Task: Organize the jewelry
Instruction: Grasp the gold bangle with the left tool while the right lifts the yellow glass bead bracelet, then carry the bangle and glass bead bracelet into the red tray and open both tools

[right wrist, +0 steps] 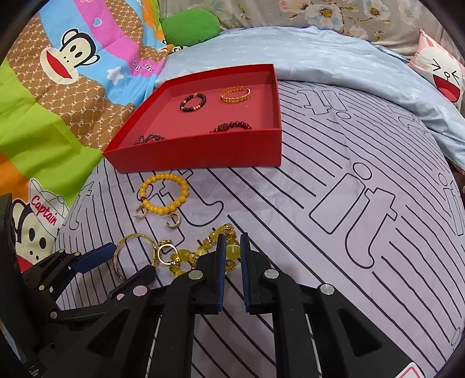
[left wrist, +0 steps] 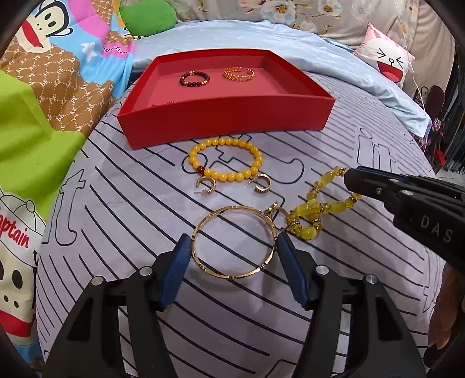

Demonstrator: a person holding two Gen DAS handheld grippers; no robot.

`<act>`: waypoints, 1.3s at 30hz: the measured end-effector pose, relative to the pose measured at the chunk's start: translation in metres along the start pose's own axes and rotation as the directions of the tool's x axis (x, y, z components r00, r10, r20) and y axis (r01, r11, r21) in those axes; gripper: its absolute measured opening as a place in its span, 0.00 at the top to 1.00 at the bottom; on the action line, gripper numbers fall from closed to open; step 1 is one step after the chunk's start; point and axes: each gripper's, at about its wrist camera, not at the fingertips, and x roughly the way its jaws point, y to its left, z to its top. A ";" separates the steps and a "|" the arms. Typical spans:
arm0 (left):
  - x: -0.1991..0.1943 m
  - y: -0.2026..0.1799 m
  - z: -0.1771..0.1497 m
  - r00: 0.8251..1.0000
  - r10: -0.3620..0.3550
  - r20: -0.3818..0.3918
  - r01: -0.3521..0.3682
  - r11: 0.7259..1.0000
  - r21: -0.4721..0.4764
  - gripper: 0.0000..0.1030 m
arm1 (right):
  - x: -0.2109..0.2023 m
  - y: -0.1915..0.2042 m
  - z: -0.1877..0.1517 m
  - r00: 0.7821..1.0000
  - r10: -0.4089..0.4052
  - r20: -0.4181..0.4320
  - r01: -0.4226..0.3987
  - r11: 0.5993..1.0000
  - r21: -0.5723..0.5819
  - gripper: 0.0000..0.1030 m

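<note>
A red tray (left wrist: 226, 119) (right wrist: 203, 158) on the bed holds a dark bead bracelet (left wrist: 194, 78), a gold chain bracelet (left wrist: 239, 73) and two dark red pieces (right wrist: 232, 126). In front of it lie a yellow bead bracelet (left wrist: 225, 160) (right wrist: 164, 196), two gold hoop earrings (left wrist: 206, 184) and a gold bangle (left wrist: 235, 241) (right wrist: 128, 256). My left gripper (left wrist: 234, 247) straddles the bangle, its pads touching both sides. My right gripper (right wrist: 232, 247) (left wrist: 353, 181) is closed on the yellow glass bead necklace (left wrist: 316, 209) (right wrist: 200, 253), which lies on the sheet.
The bed has a lilac striped sheet (right wrist: 319, 218). A cartoon quilt (left wrist: 43, 101) lies at the left, a light blue blanket (left wrist: 290, 43) behind the tray, a green cushion (left wrist: 148, 16) and a pink face pillow (left wrist: 383, 58) at the back.
</note>
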 end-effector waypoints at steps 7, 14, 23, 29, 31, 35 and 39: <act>-0.020 0.009 0.017 0.999 -0.017 0.037 0.018 1.000 -0.024 0.44 | -0.020 0.007 0.023 0.998 0.021 0.054 -0.019 0.999 -0.028 0.91; -0.041 0.022 0.052 0.994 -0.024 0.103 0.026 0.999 -0.020 0.44 | -0.036 0.012 0.064 0.992 0.035 0.119 -0.027 0.998 -0.064 0.91; -0.037 0.038 0.125 0.982 0.004 0.187 -0.006 1.000 0.010 0.44 | -0.031 0.030 0.142 0.981 0.062 0.183 -0.041 0.992 -0.116 0.91; -0.010 0.052 0.166 0.982 -0.010 0.187 0.010 1.000 -0.002 0.44 | -0.004 0.046 0.186 0.979 0.094 0.181 -0.068 0.988 -0.141 0.91; 0.002 0.056 0.175 0.984 -0.008 0.177 0.010 1.000 -0.007 0.44 | 0.009 0.047 0.193 0.979 0.111 0.169 -0.088 0.986 -0.140 0.91; 0.036 0.062 0.184 0.991 -0.022 0.129 0.023 1.000 -0.008 0.44 | 0.053 0.038 0.198 0.989 0.105 0.100 -0.094 0.989 -0.116 0.91; 0.067 0.062 0.187 0.997 -0.008 0.076 0.008 1.000 0.000 0.44 | 0.090 0.021 0.193 0.997 0.066 0.027 -0.064 0.994 -0.083 0.91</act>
